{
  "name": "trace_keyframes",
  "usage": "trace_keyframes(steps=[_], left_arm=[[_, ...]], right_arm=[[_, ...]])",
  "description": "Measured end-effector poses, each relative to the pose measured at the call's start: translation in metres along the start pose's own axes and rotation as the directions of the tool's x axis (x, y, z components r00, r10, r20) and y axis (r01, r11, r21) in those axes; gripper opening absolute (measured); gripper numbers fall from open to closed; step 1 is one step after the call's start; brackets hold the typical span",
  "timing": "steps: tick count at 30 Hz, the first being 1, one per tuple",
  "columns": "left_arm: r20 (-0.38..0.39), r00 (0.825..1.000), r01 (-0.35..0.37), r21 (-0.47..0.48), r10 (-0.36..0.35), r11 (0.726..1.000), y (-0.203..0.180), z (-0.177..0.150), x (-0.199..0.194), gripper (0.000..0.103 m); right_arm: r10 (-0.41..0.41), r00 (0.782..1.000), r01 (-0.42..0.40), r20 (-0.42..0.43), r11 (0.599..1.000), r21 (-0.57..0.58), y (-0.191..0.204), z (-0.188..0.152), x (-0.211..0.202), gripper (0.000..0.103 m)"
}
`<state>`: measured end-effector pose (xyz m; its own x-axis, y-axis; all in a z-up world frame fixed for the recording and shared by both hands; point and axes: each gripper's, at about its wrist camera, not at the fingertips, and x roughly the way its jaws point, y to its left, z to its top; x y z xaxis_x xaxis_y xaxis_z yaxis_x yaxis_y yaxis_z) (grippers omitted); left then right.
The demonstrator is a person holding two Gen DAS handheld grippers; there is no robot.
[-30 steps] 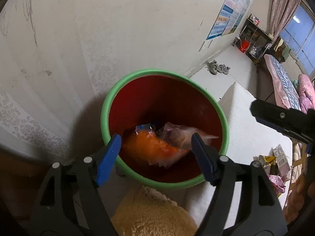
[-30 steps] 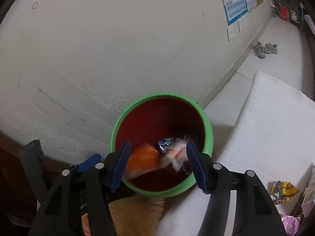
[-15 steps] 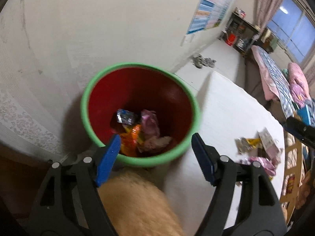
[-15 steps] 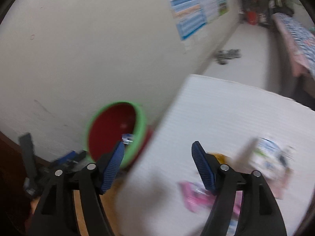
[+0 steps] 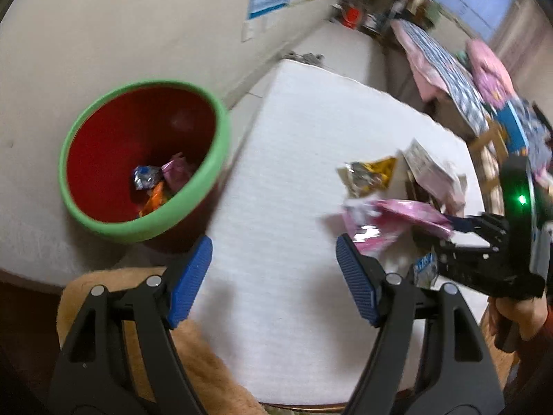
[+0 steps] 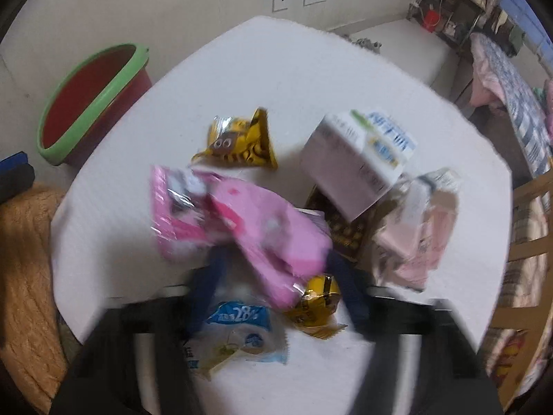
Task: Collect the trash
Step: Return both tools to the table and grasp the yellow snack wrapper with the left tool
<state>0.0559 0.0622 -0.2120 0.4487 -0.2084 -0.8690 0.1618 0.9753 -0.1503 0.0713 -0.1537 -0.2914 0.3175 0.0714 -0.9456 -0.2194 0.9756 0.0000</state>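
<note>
Both grippers had swung away from the green-rimmed red bin [image 5: 145, 159] beside the bench's left edge and back over the white bench [image 5: 293, 180]. The orange packet and a pink wrapper that were dropping a second earlier now lay settled at the bin's bottom with a silver-blue wrapper: three pieces visible in there, possibly more beneath. So that drop looked done and the next pickup was starting.

The left gripper [image 5: 274, 280] hung wide and empty over bare bench near the front-left edge. The right gripper [image 6: 276, 276] had come down on the litter pile toward the right side of the bench, its jaws closing, with the pink snack bag [image 6: 262, 228] between the blurred blue pads; I couldn't tell whether they pressed on it yet.

Count left on the bench, from the right wrist view:
- 1 pink snack bag
- 2 yellow wrappers, one [image 6: 242, 141] toward the far side, one small [image 6: 318, 301] by the right pad
- 1 white carton [image 6: 359, 159]
- 1 pale pink crumpled pack [image 6: 418, 224]
- 1 blue-white wrapper [image 6: 238, 335] at the near edge
- 1 dark brown tray-like thing, mostly hidden under the carton

Roughly seven pieces still to go; task maybe a third done.
</note>
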Motion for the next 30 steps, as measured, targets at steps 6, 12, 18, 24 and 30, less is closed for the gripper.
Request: trace_keyframes(steps=[6, 12, 18, 24, 30], left_arm=[[0.007, 1.000, 0.012, 0.068, -0.013, 0.998, -0.023, 0.020, 0.010, 0.072], [0.008, 0.999, 0.052, 0.155, -0.054, 0.987, -0.050, 0.057, 0.037, 0.073], [-0.073, 0.992, 0.120, 0.320, -0.101, 0.940, -0.096, 0.058, 0.086, 0.074], [-0.142, 0.986, 0.126, 0.321, -0.084, 0.939, -0.117, 0.066, 0.136, 0.074], [-0.169, 0.984, 0.111, 0.302, -0.061, 0.947, -0.118, 0.065, 0.152, 0.037]], right_arm=[[0.147, 0.982, -0.160, 0.119, 0.982, 0.104, -0.015, -0.021, -0.035, 0.025], [0.132, 0.987, -0.139, 0.097, 0.988, 0.063, -0.012, -0.063, -0.058, 0.025], [0.180, 0.982, -0.188, 0.064, 0.969, 0.160, -0.033, -0.098, -0.058, 0.028], [0.202, 0.975, -0.218, 0.089, 0.945, 0.246, -0.044, -0.104, -0.061, 0.058], [0.202, 0.962, -0.252, 0.185, 0.918, 0.307, -0.060, -0.096, -0.086, 0.063]])
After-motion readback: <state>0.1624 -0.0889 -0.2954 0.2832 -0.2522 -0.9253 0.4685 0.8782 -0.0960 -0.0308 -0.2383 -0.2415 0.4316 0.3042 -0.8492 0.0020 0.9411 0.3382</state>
